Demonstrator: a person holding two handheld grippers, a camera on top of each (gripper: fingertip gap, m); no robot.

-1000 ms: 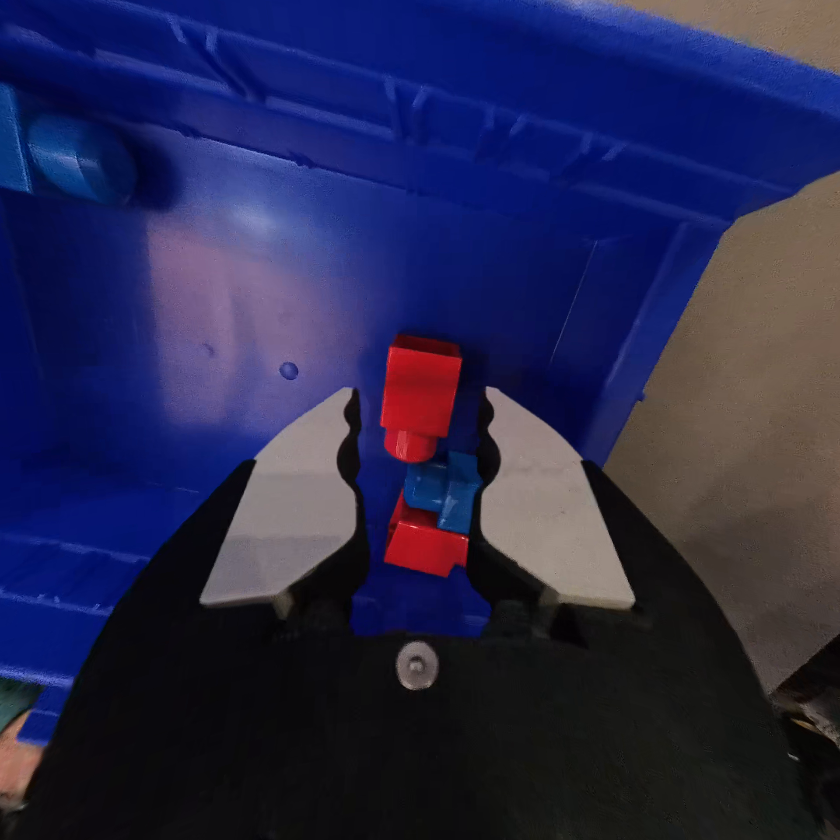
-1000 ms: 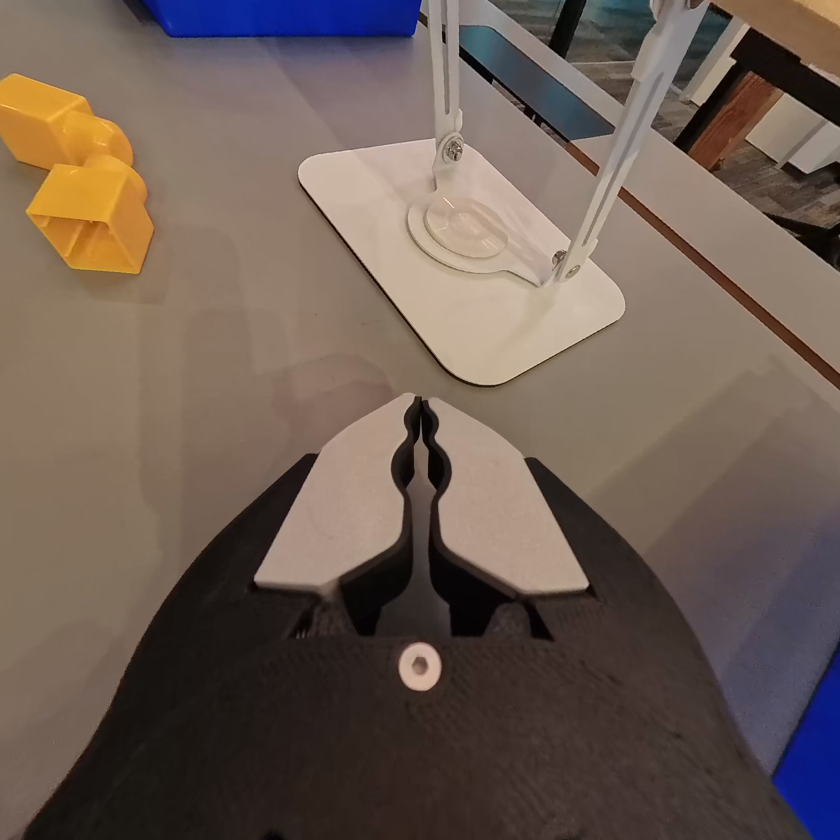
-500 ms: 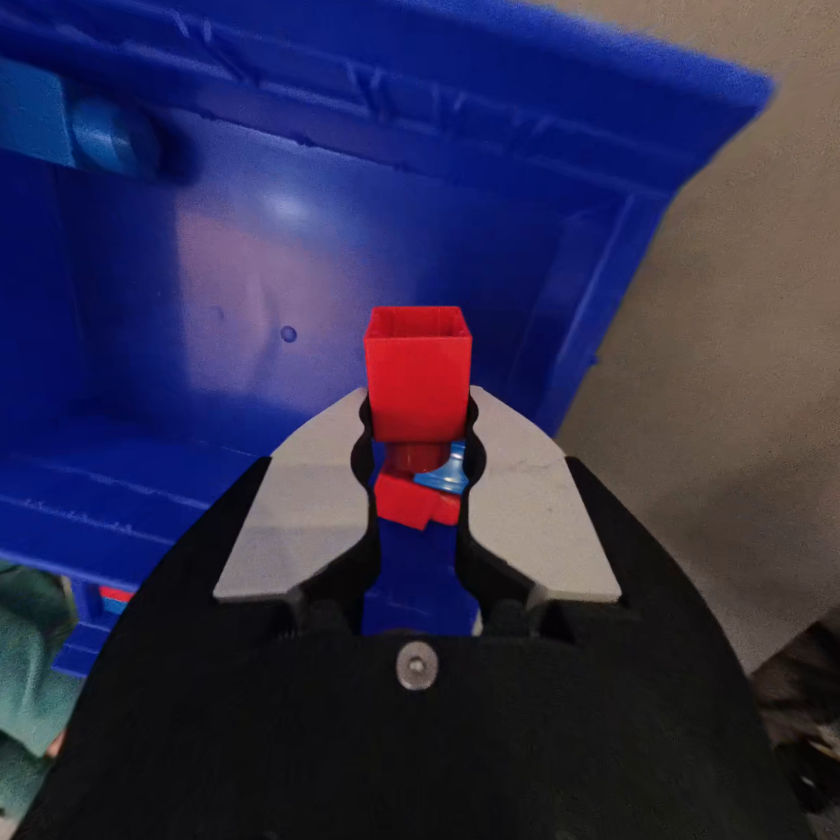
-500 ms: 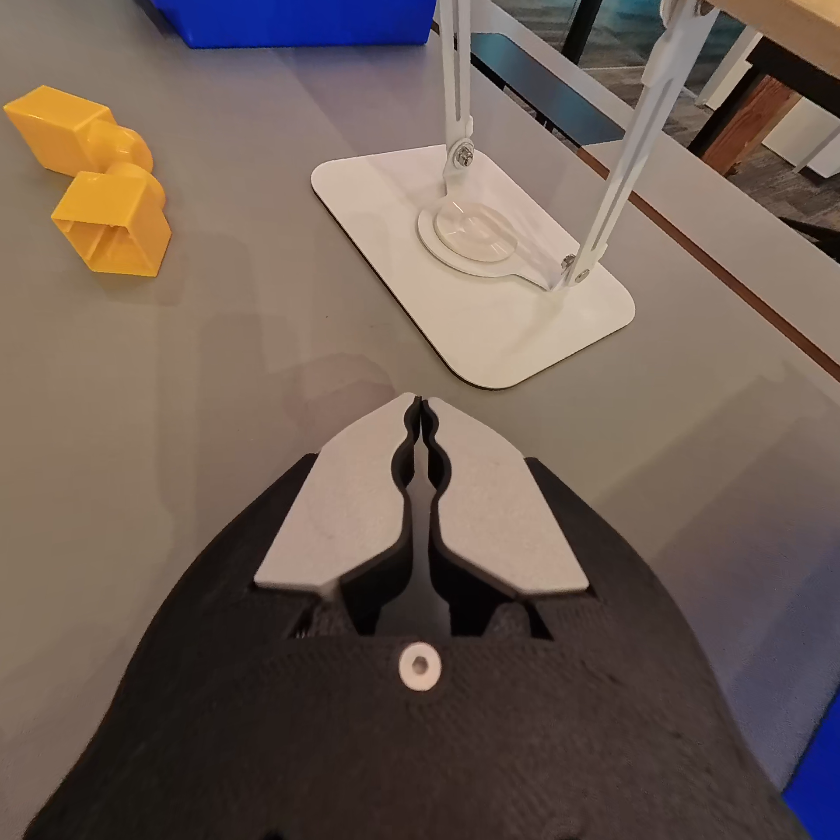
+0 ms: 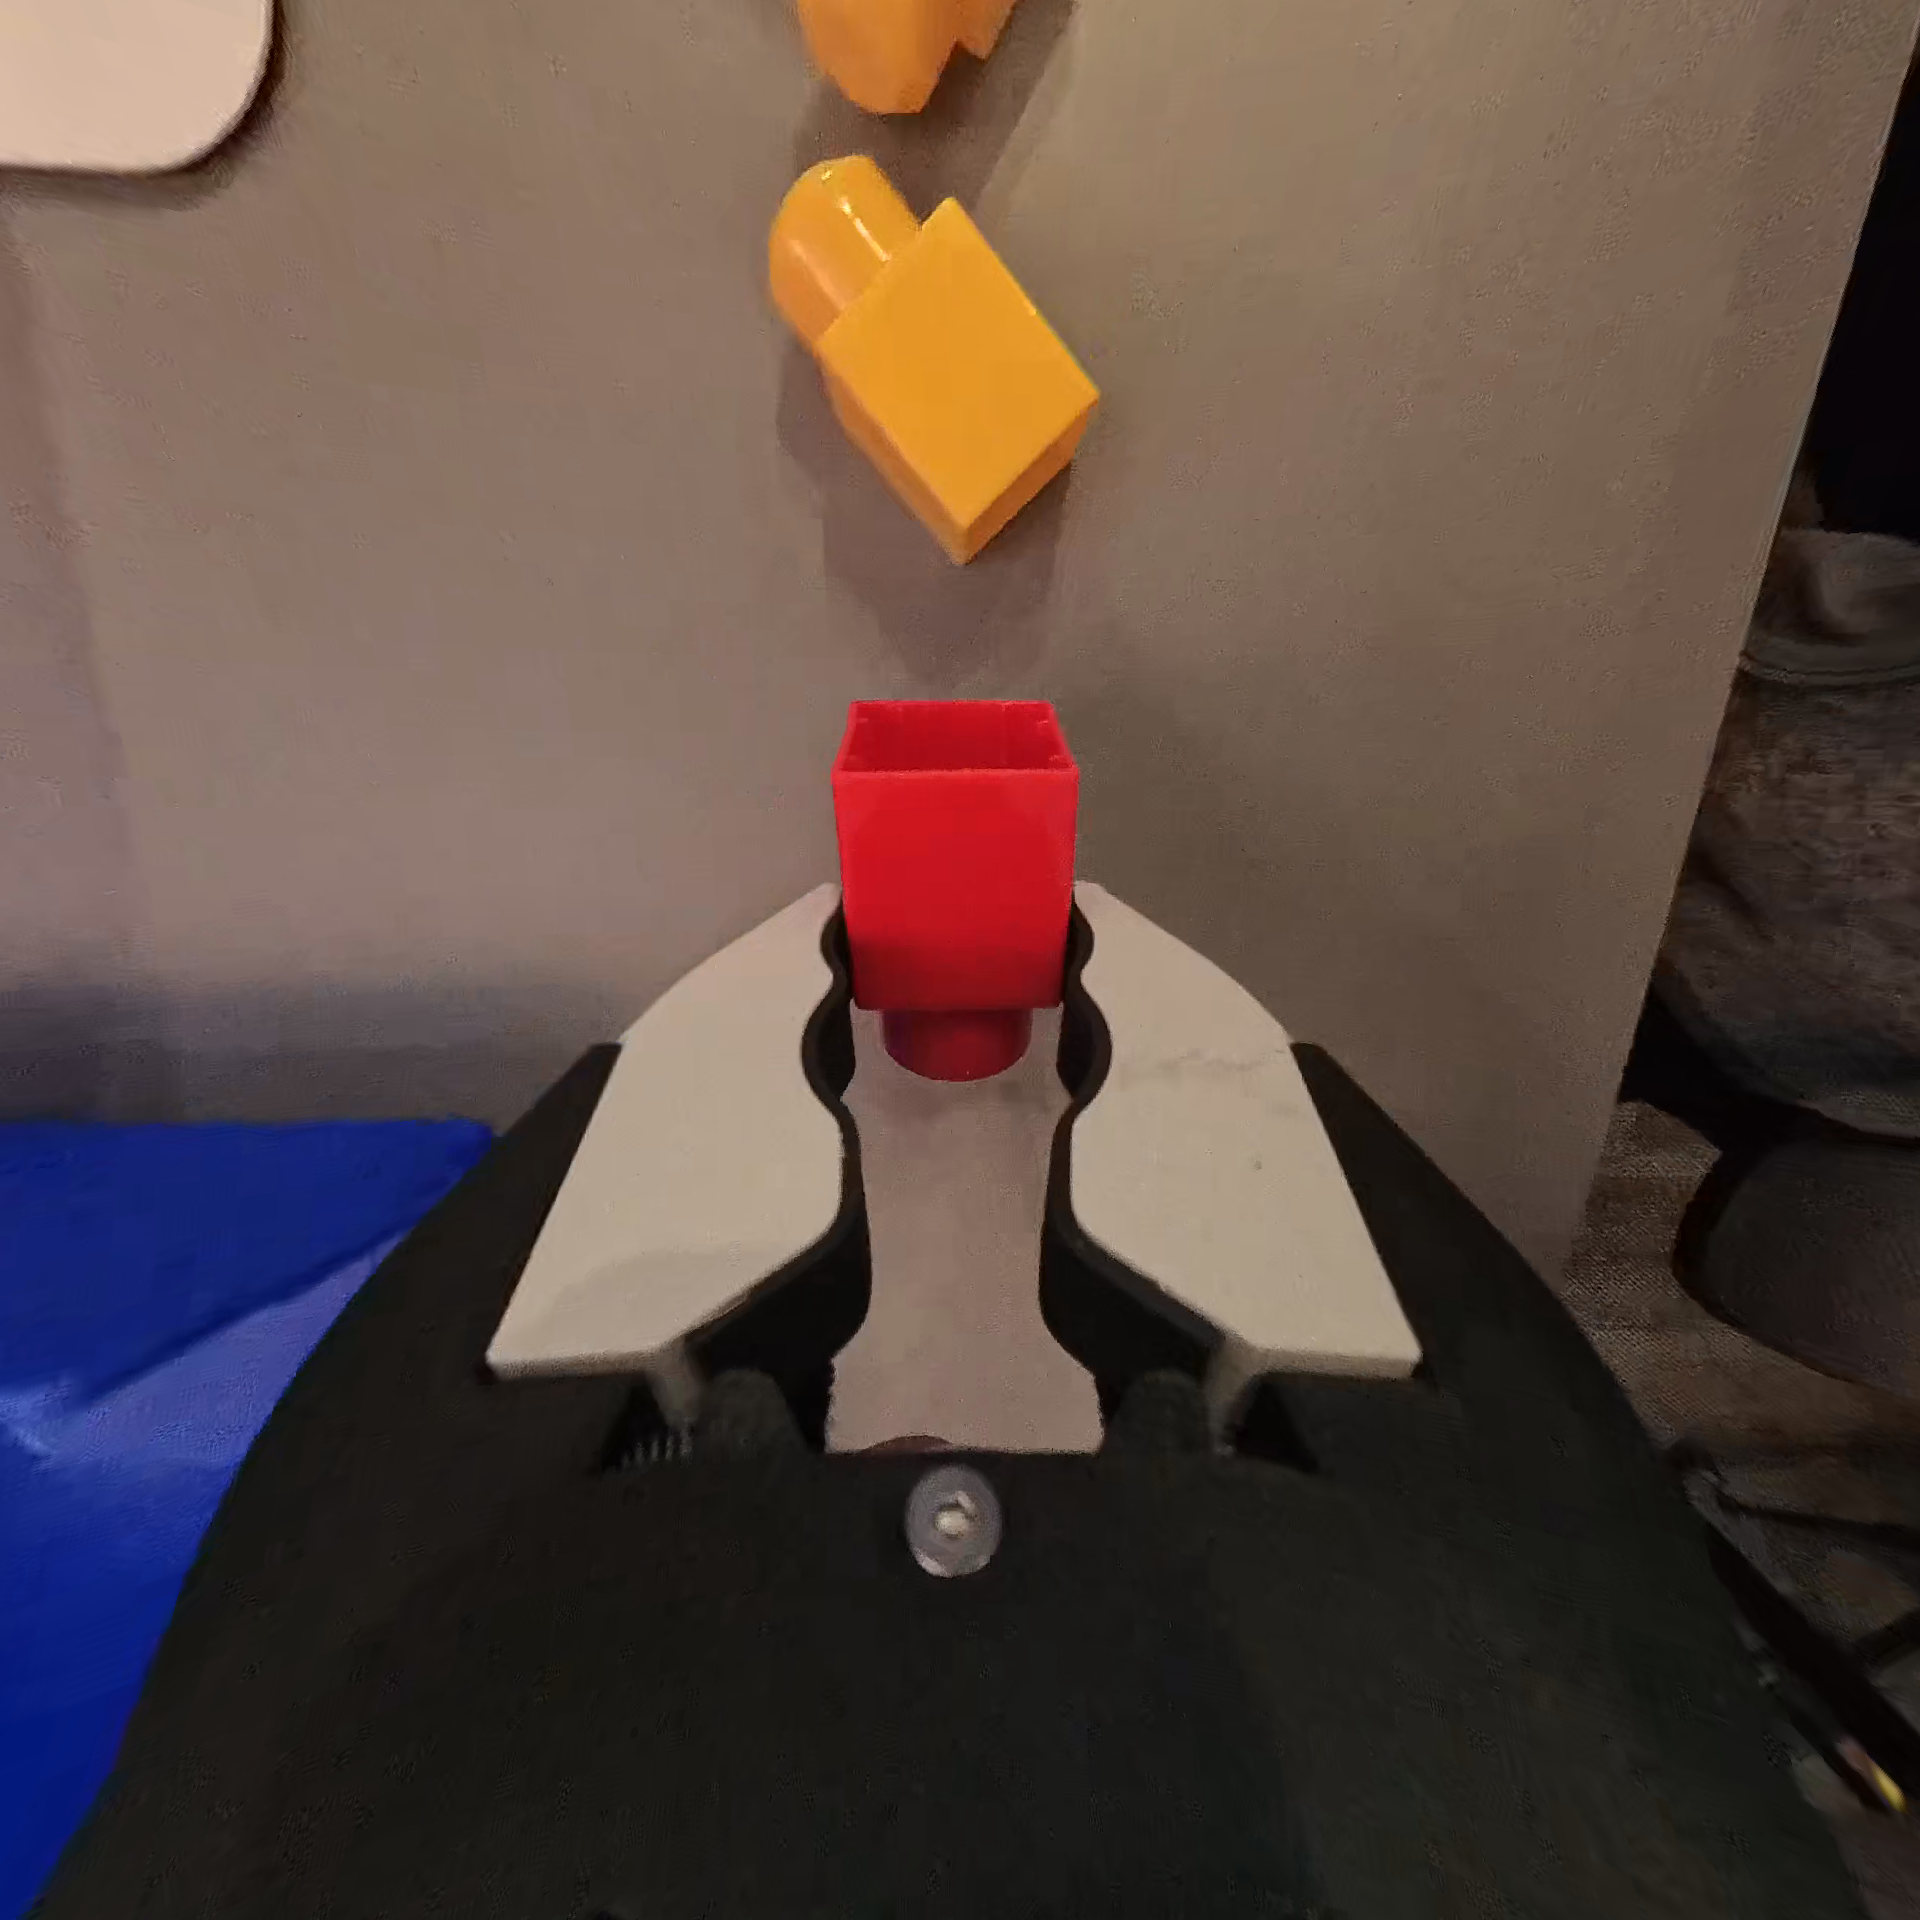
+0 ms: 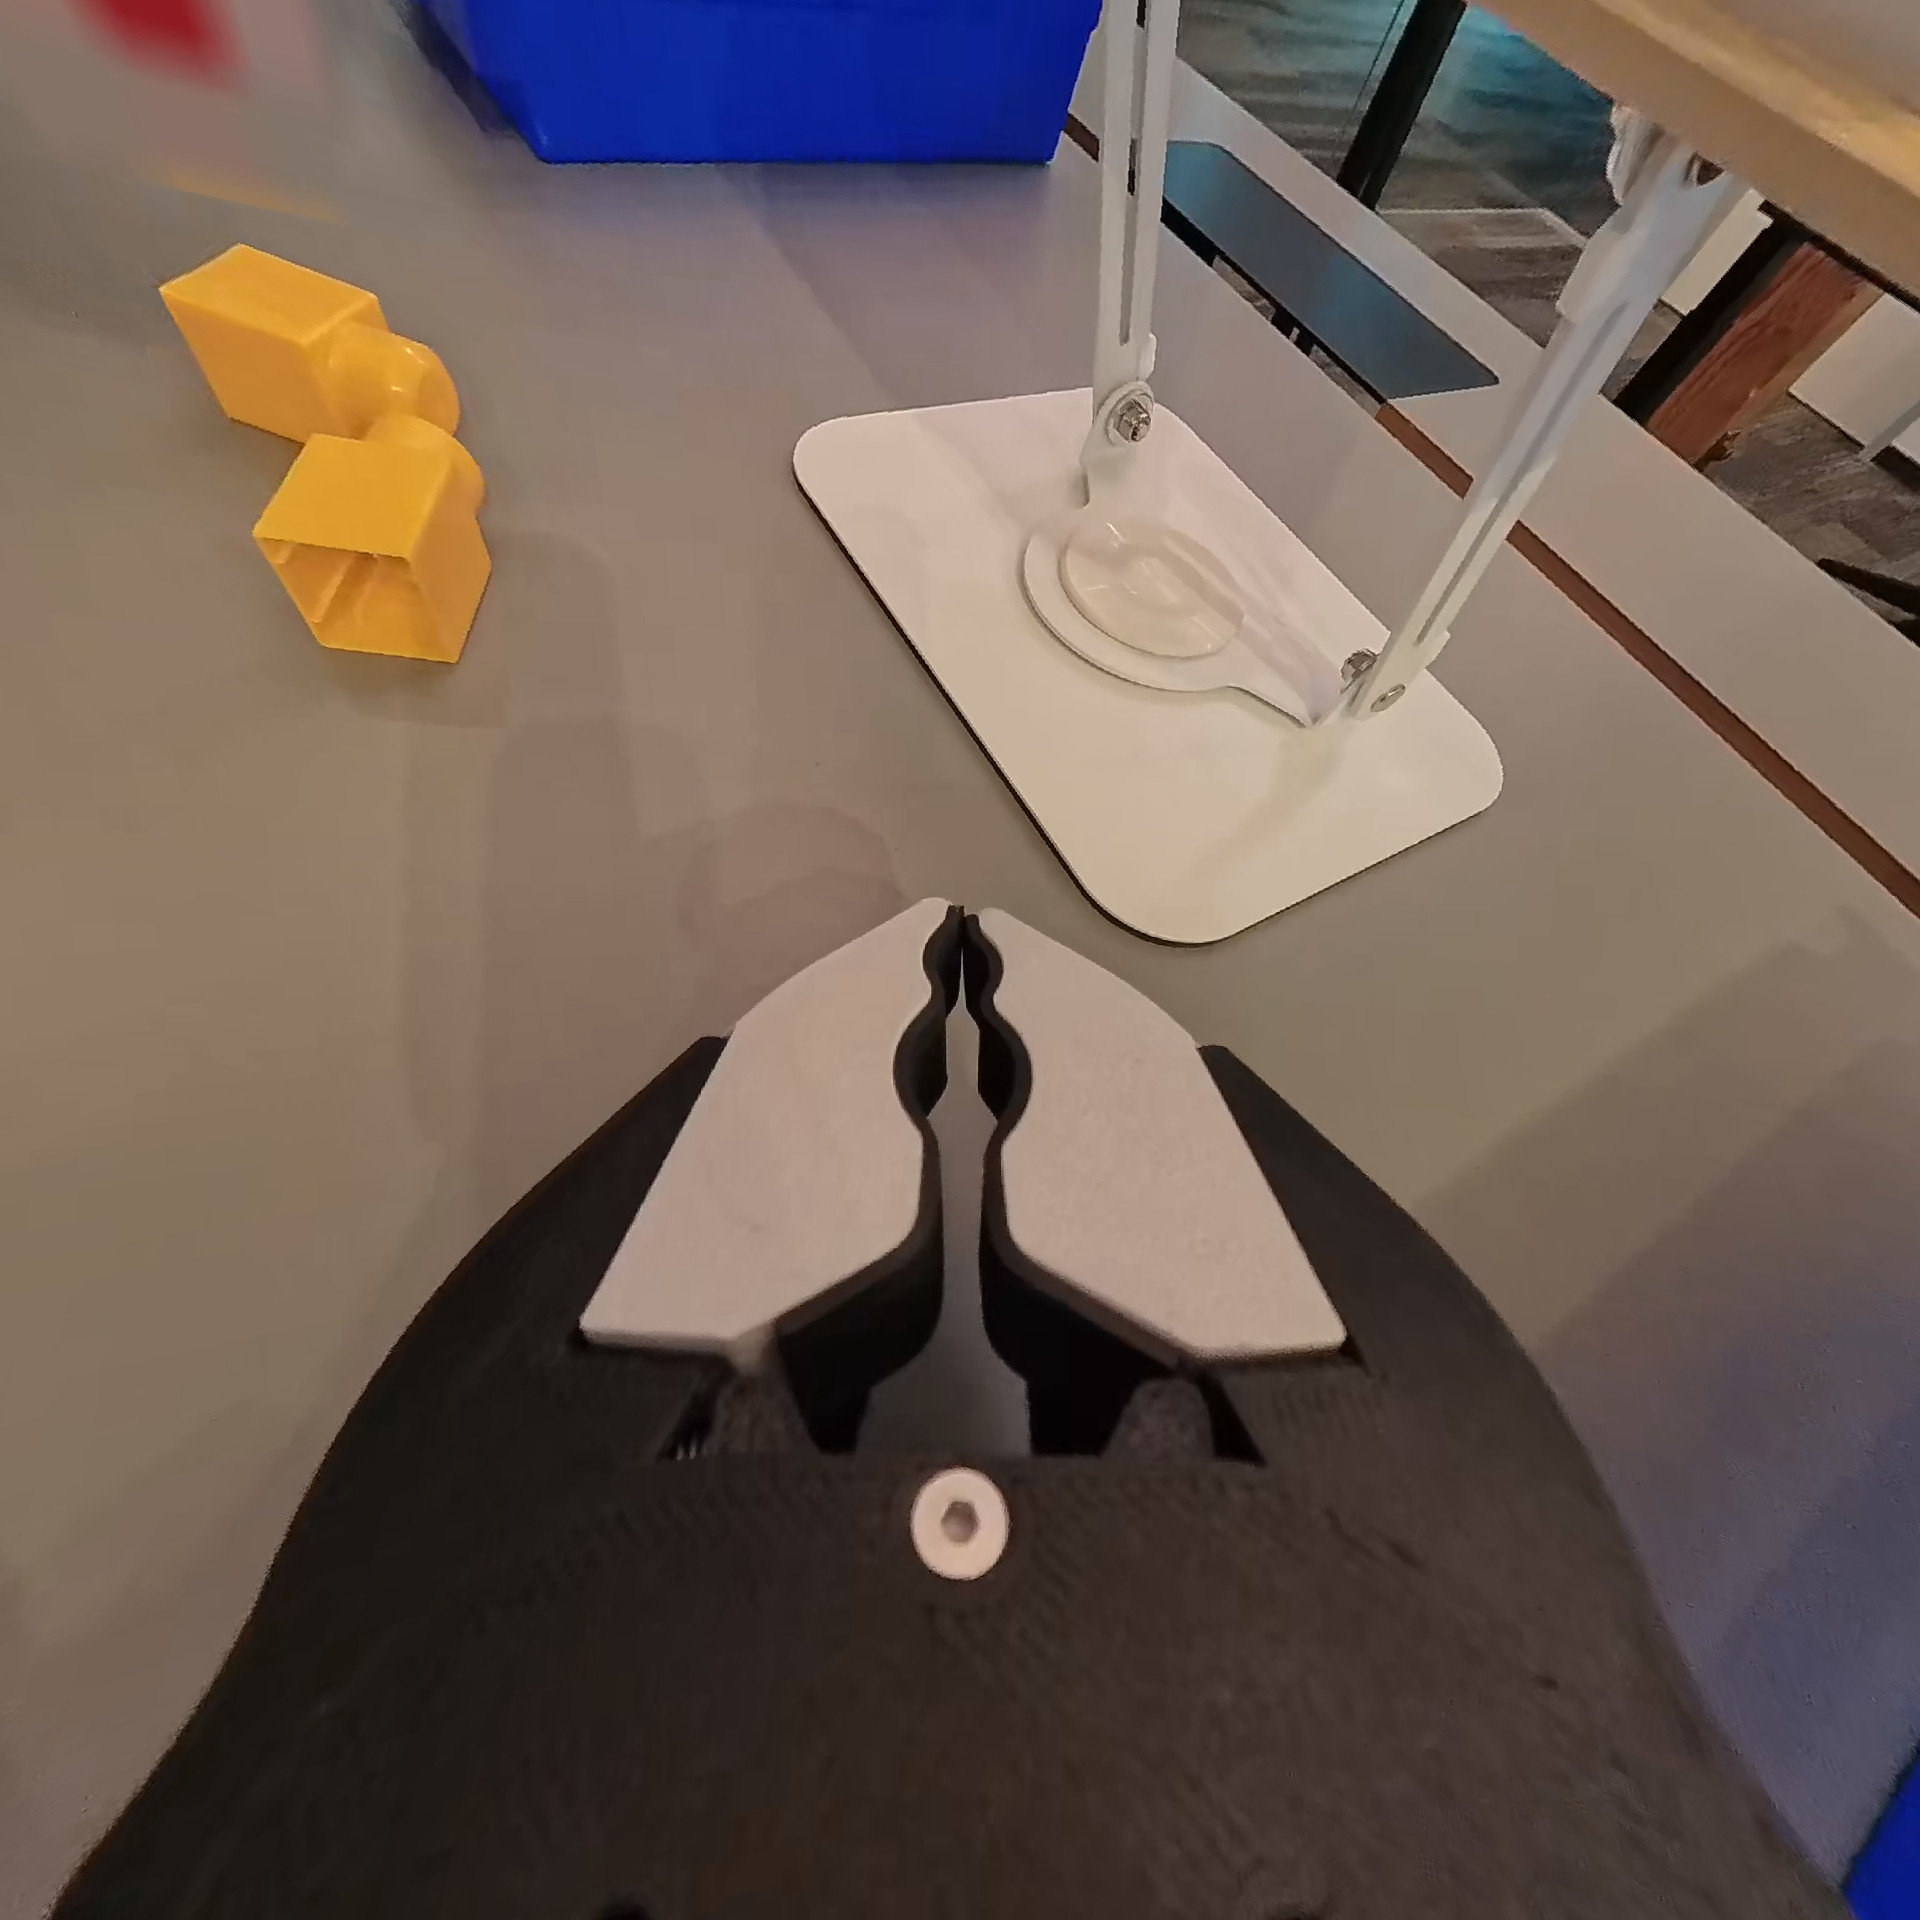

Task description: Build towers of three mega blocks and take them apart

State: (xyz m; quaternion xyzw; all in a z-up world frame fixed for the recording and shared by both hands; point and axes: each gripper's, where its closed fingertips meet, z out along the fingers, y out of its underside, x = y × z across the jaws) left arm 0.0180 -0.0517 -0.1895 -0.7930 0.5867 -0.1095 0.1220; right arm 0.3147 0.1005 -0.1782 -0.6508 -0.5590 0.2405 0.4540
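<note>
My left gripper point(image 5: 956, 935) pinches a red block point(image 5: 951, 873) by its lower sides, both pads pressed against it, its stud pointing back toward my palm and its hollow end facing away. My right gripper point(image 6: 961, 920) is closed on nothing, tips together above the grey table point(image 6: 520, 831). Ahead of the red block, two yellow blocks point(image 5: 935, 374) lie on their sides, touching each other, well clear of the white stand base point(image 6: 1143, 665) and the blue bin point(image 6: 769, 83). Neither yellow block stands stud-up, so nothing is ready to receive the red one. The risk, as I judge it: pressing onto a block lying on its side would just skid it across the table. My hold is also only at the pad tips, so a hard push could pivot the red block out.
</note>
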